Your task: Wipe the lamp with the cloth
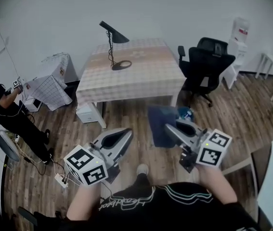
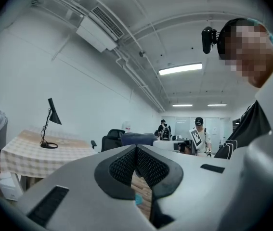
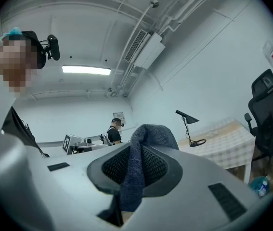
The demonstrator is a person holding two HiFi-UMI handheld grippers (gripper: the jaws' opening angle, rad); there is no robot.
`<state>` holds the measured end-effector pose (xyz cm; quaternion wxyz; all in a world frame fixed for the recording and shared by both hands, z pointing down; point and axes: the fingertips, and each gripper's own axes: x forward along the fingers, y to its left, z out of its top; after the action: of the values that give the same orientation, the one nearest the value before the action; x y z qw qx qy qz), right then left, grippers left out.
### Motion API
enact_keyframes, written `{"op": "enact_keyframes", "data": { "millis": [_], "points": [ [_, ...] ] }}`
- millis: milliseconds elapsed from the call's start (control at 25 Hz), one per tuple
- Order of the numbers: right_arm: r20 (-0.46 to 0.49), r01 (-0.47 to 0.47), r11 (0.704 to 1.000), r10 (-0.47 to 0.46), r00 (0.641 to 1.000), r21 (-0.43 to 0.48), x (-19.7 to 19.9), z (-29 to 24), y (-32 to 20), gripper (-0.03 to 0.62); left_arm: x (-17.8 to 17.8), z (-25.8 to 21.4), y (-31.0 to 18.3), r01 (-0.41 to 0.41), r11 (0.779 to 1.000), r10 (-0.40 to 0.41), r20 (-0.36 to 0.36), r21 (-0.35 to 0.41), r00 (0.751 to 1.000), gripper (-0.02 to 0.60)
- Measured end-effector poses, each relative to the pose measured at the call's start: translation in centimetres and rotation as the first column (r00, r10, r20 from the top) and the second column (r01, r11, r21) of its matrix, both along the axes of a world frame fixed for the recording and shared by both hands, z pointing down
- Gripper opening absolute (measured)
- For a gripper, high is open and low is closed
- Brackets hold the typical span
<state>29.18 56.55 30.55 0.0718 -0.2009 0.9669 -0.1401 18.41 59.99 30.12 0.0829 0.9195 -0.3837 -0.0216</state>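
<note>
A black desk lamp point(image 1: 113, 42) stands on the table point(image 1: 146, 76) with a checked cloth cover, well ahead of me. It shows far off in the left gripper view, lamp point(image 2: 49, 124), and in the right gripper view, lamp point(image 3: 189, 126). My right gripper point(image 1: 167, 128) is shut on a dark blue cloth point(image 1: 161, 124), which hangs from its jaws; the cloth point(image 3: 136, 172) is pinched between the pads. My left gripper point(image 1: 126, 134) is shut with nothing in it, jaws touching at the tips.
A black office chair point(image 1: 206, 64) stands right of the table. A person point(image 1: 1, 109) stands at the left by a covered stand point(image 1: 49, 83). Cables and a power strip point(image 1: 59, 179) lie on the wooden floor. A white stand point(image 1: 237, 42) is at the back right.
</note>
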Motion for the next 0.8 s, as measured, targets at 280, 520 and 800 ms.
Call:
{"op": "enact_keyframes", "data": {
  "millis": [280,520,800],
  "points": [
    [-0.019,-0.047,0.998,0.047,0.999,-0.038,-1.3,0.2,-8.5,0.057,-1.7,-0.2,-8.9,-0.040,0.999,0.040,-0.002,-0.019,0.999,0.000],
    [-0.017,-0.107,0.990,0.106,0.994,-0.094,-3.2,1.4,-18.4,0.057,-5.1,1.6,-19.5,-0.059,0.995,0.054,-0.058,-0.077,0.997,0.000],
    [-0.032,-0.126,0.979,0.123,0.992,-0.160,-8.0,3.2,-30.7,0.057,-11.2,2.7,-32.4,-0.046,0.991,0.035,-0.092,-0.128,0.995,0.000]
  ]
}}
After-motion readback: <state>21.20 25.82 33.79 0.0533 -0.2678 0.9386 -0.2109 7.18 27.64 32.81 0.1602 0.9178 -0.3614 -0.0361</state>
